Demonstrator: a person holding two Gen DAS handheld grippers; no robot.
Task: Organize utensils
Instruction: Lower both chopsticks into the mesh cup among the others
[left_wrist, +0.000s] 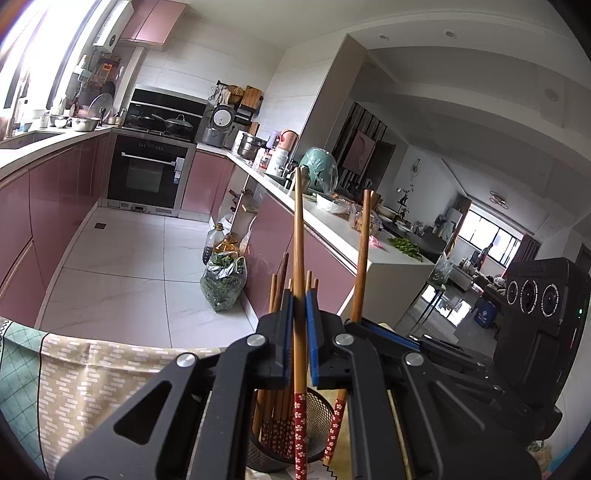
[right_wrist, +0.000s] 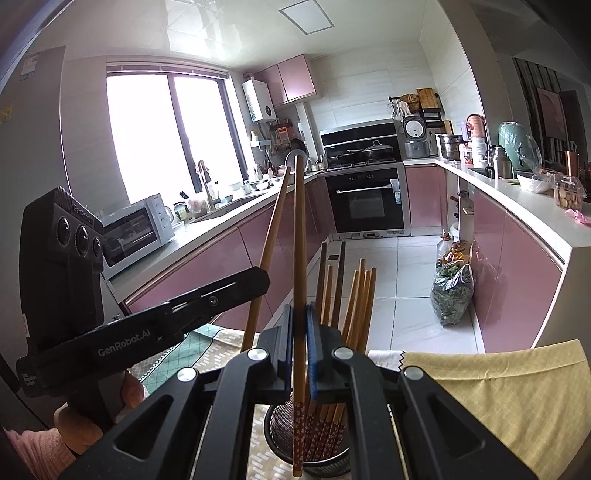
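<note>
Above the black mesh holder (left_wrist: 317, 424), the left tool (left_wrist: 299, 325) is clamped on a single chopstick (left_wrist: 298, 240), its blue pads pressed to the wooden shaft on both sides. The chopstick stands nearly upright, its red flowered end hanging beside the holder's rim. Just to the right of the holder in that view, the right tool (left_wrist: 384, 328) grips a second chopstick (left_wrist: 364, 254), which leans a little and has its patterned end low by the holder's right wall.

The right wrist view shows the right tool (right_wrist: 300, 325) closed tight on that chopstick (right_wrist: 299, 240), whose lower end hangs in front of the holder (right_wrist: 308, 443). The left tool (right_wrist: 207, 299) enters to the left of the holder, holding its chopstick (right_wrist: 269, 251) at a slant.

Inside the holder stand the other chopsticks (right_wrist: 351, 302), bunched, tips up.

The holder sits on a bench covered in patterned cloth (left_wrist: 85, 373). Only the right wrist view shows the yellow cloth (right_wrist: 498, 391) right of the holder and the fingers (right_wrist: 133, 391) under the left tool. Beyond the holder on the kitchen floor lies a bag of greens (left_wrist: 223, 284).
</note>
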